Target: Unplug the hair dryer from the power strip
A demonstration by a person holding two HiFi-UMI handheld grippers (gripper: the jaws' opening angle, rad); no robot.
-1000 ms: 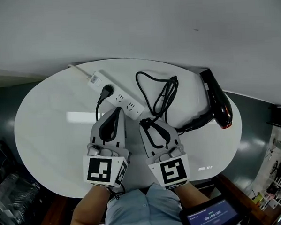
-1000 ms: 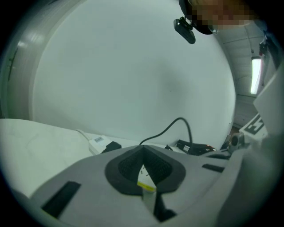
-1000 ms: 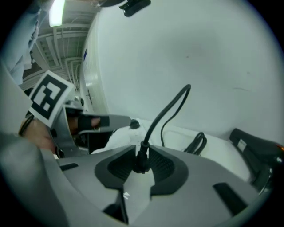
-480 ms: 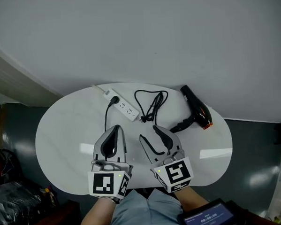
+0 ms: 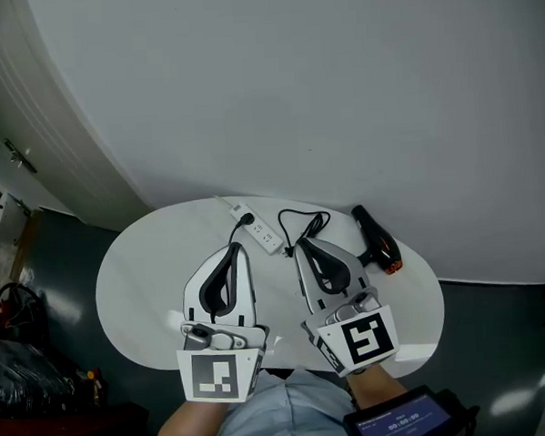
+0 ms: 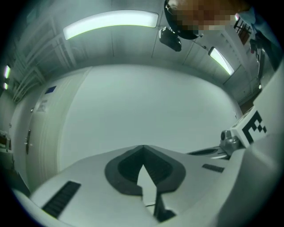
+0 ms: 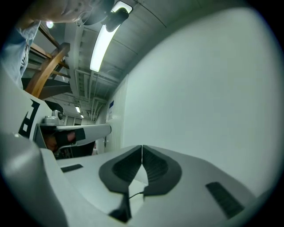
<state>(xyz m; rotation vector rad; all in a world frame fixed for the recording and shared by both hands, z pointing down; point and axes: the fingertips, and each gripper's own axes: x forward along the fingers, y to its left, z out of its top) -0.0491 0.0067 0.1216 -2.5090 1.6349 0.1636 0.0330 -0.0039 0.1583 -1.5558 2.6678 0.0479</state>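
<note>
From the head view, we look steeply down on a white oval table (image 5: 131, 293) set against a pale wall. The power strip (image 5: 264, 233) lies near the table's far edge, and its long axis runs diagonally from far left to near right. A black plug (image 5: 246, 219) sits in the socket at its far-left end, so nothing is unplugged yet. The black cord (image 5: 305, 227) loops loosely just to the right of the strip. The hair dryer (image 5: 376, 237) lies further right, well apart from the plug. The left gripper (image 5: 234, 251) has its jaws closed tip to tip with nothing held. The right gripper (image 5: 303, 245) has jaws that have just been closing; they now meet with nothing between them. Both grippers point away from us, and each gripper's own view shows only the wall, so we judge them to be held up above the table, not resting on it. The plug lies ahead of the left jaws and slightly to their right. The right jaws line up more with the strip's near end and the cord loops. We judge the left gripper to be the nearer one to the plug. Either pair of jaws would need to open before it could take hold.
</note>
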